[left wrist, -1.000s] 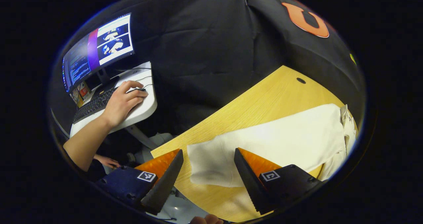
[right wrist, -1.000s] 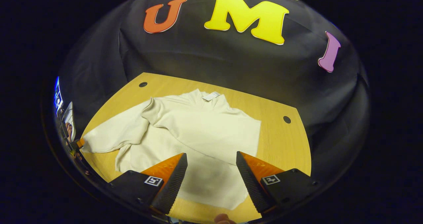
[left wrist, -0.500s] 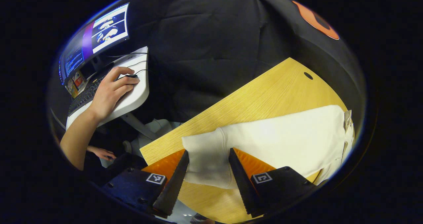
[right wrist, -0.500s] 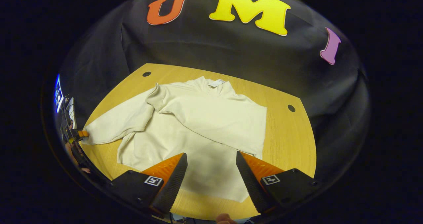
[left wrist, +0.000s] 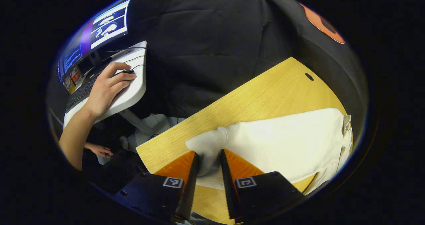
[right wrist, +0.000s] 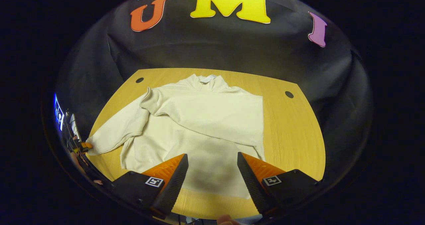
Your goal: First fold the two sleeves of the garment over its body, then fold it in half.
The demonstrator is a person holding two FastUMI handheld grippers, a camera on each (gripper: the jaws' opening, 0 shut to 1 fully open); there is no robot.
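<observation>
Cream sleeve cuff [left wrist: 208,152] pinched by left tool [left wrist: 209,172]

No wording can be made out. The neck tag [right wrist: 208,78] on the cream sweatshirt [right wrist: 199,125] is too small to read, and the square markers [left wrist: 246,182] on the gripper bodies carry only coded patterns.

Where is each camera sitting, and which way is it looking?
Left gripper view: rides on the left gripper, low at the table's end, looking along the spread-out sleeve whose cuff its fingers pinch; a person's hand rests at a side desk.
Right gripper view: rides on the right gripper, open above the garment's hem, facing the booth's wall.
Both show the garment and table; the right gripper view also catches the left gripper at the cuff.
</observation>
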